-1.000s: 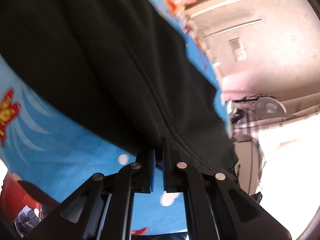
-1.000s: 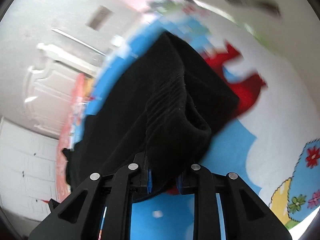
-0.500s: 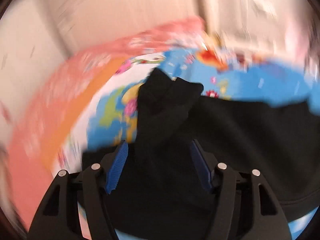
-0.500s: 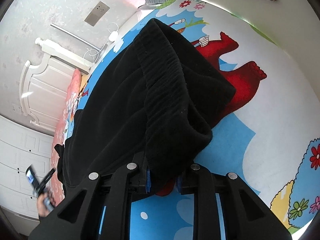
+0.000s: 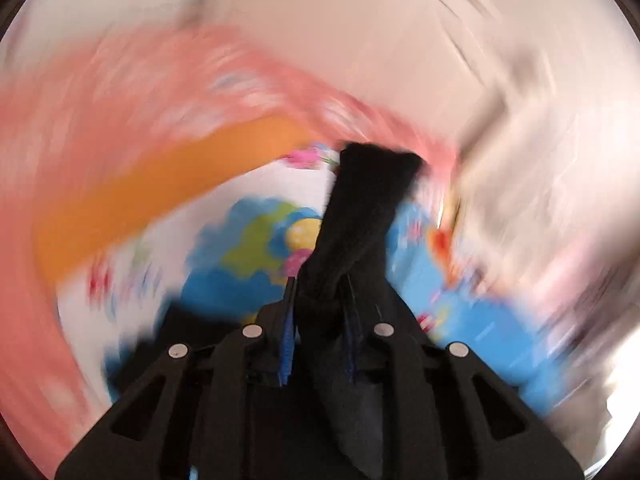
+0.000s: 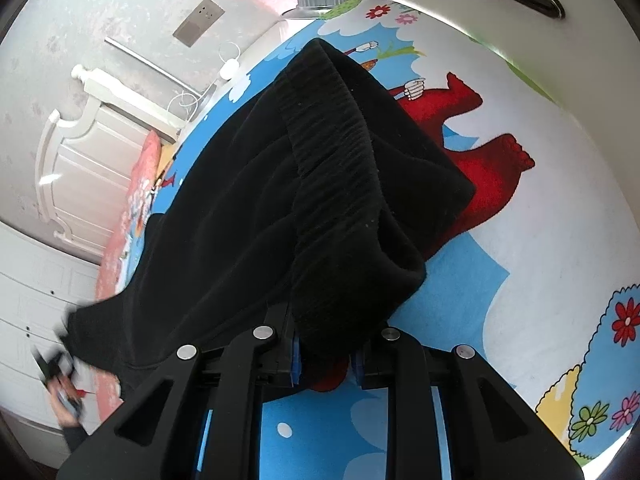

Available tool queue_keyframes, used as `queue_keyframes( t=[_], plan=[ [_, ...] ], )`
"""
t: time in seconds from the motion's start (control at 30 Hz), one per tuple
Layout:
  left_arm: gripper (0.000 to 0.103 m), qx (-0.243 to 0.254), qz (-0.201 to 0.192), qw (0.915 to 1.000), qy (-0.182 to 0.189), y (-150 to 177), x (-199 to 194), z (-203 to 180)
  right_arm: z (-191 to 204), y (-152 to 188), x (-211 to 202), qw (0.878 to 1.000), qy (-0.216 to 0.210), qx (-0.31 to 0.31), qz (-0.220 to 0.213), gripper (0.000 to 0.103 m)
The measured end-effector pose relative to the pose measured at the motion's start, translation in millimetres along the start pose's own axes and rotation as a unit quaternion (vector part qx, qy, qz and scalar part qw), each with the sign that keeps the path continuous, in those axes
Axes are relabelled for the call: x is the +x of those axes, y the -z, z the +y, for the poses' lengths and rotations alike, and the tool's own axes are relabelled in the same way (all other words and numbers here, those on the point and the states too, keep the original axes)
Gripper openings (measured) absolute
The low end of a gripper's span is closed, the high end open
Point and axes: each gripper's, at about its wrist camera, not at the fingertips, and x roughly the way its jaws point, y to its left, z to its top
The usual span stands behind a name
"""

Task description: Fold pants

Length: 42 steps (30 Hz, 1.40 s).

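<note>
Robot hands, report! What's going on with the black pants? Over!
Left gripper jaws just closed on a pants end. Right gripper clamped on the waistband. Nothing in the way on the bedspread.

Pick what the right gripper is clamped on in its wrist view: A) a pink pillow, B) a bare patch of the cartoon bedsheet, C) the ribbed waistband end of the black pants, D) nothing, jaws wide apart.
C: the right gripper has its jaws closed on the bunched ribbed waistband of the black pants, which drape over the cartoon bedsheet.
</note>
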Motion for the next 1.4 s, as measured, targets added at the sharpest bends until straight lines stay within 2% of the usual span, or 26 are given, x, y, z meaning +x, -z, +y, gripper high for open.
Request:
queue_keyframes(
  t=[0.03, 0.07, 0.13, 0.2, 0.27, 0.3, 0.33, 0.37, 0.4, 0.47, 0.53, 0.6, 0.63, 0.7, 0.73, 0.77, 0.83, 0.87, 0.9, 1.07, 1.13, 1.23, 1.3, 1.33, 1.37, 1.4],
  plan=[
    [0.019, -0.077, 0.009, 0.9967, 0.026, 8, -8, 47, 3, -3, 0, 1.0, 0.002, -0.007, 0.001, 0.022],
    [0.019, -0.137, 0.028, 0.9888, 0.053, 21, -6, 88, 6, -5, 0, 1.0, 0.006, -0.016, 0.002, 0.022],
    [0.02, -0.182, 0.075, 0.979, 0.052, 47, 11, 133, 10, -10, -2, 1.0, 0.01, -0.029, 0.003, 0.022],
    [0.025, -0.212, 0.1, 0.9699, 0.066, 64, 27, 155, 14, -17, -3, 0.999, 0.009, -0.041, 0.006, 0.022],
    [0.032, -0.239, 0.097, 0.963, 0.08, 72, 32, 167, 17, -22, -3, 0.999, 0.007, -0.047, 0.009, 0.022],
    [0.038, -0.239, 0.09, 0.9623, 0.094, 70, 29, 167, 18, -24, -2, 0.999, 0.007, -0.051, 0.012, 0.022],
    [0.038, -0.234, 0.086, 0.9638, 0.093, 68, 27, 164, 20, -30, 0, 0.998, 0.008, -0.055, 0.018, 0.022],
    [0.033, -0.225, 0.088, 0.9662, 0.09, 63, 25, 161, 21, -33, -1, 0.998, 0.008, -0.058, 0.019, 0.022],
    [0.02, -0.213, 0.091, 0.9689, 0.086, 57, 25, 157, 24, -35, -4, 0.998, 0.007, -0.061, 0.018, 0.022],
    [0.017, -0.203, 0.085, 0.9725, 0.076, 47, 11, 149, 32, -38, -19, 0.997, 0.001, -0.076, 0.002, 0.022],
    [0.016, -0.191, 0.06, 0.9764, 0.081, 47, -12, 141, 32, -41, -26, 0.996, 0.009, -0.084, -0.012, 0.022],
    [0.016, -0.176, 0.06, 0.9804, 0.064, 60, -13, 140, 20, -44, -14, 0.997, 0.022, -0.073, 0.001, 0.022],
    [0.016, -0.17, 0.081, 0.9809, 0.049, 69, -2, 145, 15, -43, -5, 0.997, 0.025, -0.068, 0.015, 0.022],
    [0.017, -0.191, 0.107, 0.9738, 0.062, 78, 19, 166, 12, -38, 5, 0.996, 0.04, -0.079, 0.021, 0.022],
    [0.017, -0.204, 0.099, 0.9712, 0.074, 79, 20, 172, 14, -36, 4, 0.995, 0.043, -0.086, 0.018, 0.022],
    [0.017, -0.2, 0.09, 0.9725, 0.078, 79, 17, 171, 14, -35, 4, 0.995, 0.043, -0.089, 0.015, 0.022],
    [0.017, -0.18, 0.083, 0.9781, 0.065, 73, 16, 165, 13, -34, 6, 0.995, 0.043, -0.09, 0.015, 0.022],
    [0.006, -0.169, 0.09, 0.9797, 0.058, 68, 18, 161, 14, -33, 7, 0.995, 0.046, -0.091, 0.014, 0.022],
    [0.005, -0.16, 0.091, 0.9815, 0.052, 64, 19, 157, 15, -32, 7, 0.994, 0.049, -0.093, 0.012, 0.022],
    [0.005, -0.082, 0.052, 0.9918, 0.083, 29, -17, 100, 21, -33, 7, 0.993, 0.063, -0.098, 0.011, 0.022],
    [0.006, -0.083, 0.059, 0.9922, 0.072, 22, -20, 87, 18, -34, 6, 0.994, 0.057, -0.09, 0.011, 0.022],
    [0.006, -0.095, 0.073, 0.9903, 0.07, 27, -8, 91, 16, -32, 5, 0.995, 0.051, -0.087, 0.009, 0.022],
    [0.016, -0.124, 0.094, 0.9851, 0.073, 40, -2, 109, 17, -32, 5, 0.995, 0.051, -0.09, 0.01, 0.022],
    [0.037, -0.145, 0.108, 0.9809, 0.073, 49, 4, 120, 17, -33, 5, 0.994, 0.052, -0.092, 0.012, 0.022],
    [0.049, -0.155, 0.11, 0.979, 0.073, 52, 7, 127, 18, -34, 5, 0.994, 0.052, -0.093, 0.013, 0.023],
    [0.049, -0.169, 0.11, 0.9765, 0.077, 58, 8, 135, 18, -34, 5, 0.994, 0.05, -0.093, 0.016, 0.023]
  ],
)
